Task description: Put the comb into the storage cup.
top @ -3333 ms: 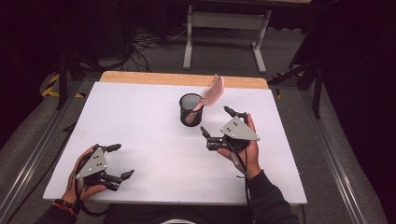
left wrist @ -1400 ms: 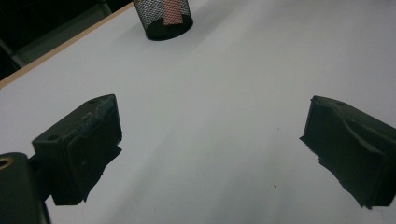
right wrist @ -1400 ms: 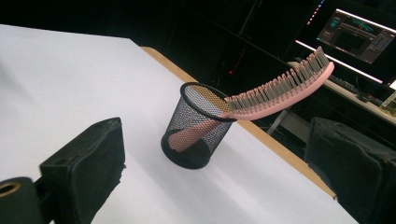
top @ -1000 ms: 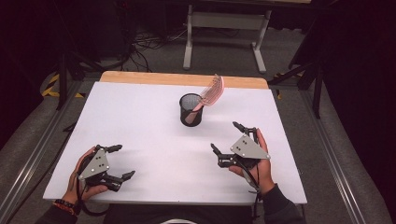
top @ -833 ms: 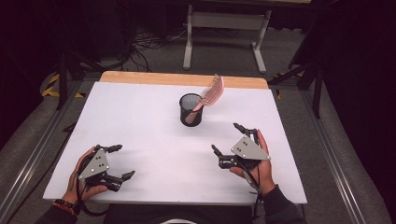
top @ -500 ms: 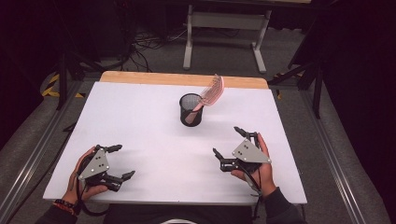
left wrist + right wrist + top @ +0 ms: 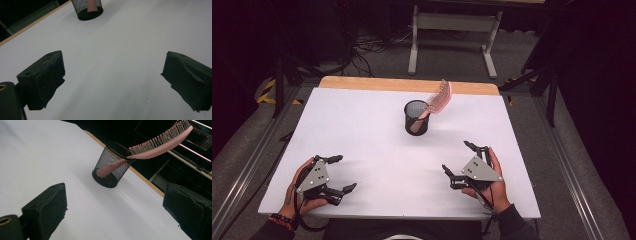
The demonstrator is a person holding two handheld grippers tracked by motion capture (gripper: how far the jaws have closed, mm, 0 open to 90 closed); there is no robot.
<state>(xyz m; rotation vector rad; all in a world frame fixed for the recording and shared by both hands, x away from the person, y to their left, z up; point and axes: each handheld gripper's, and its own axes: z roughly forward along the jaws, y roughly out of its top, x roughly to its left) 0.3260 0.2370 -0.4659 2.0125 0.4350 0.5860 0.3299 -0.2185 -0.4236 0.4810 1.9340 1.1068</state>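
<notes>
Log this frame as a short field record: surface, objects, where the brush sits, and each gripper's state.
surface: white table top with a wooden strip along its far edge
container: black mesh cup, upright, toward the far middle of the table
brush: pink hairbrush, handle down inside the cup, bristled head leaning out over the rim
left gripper: open, holding nothing, near the front left of the table
right gripper: open, holding nothing, near the front right, apart from the cup
</notes>
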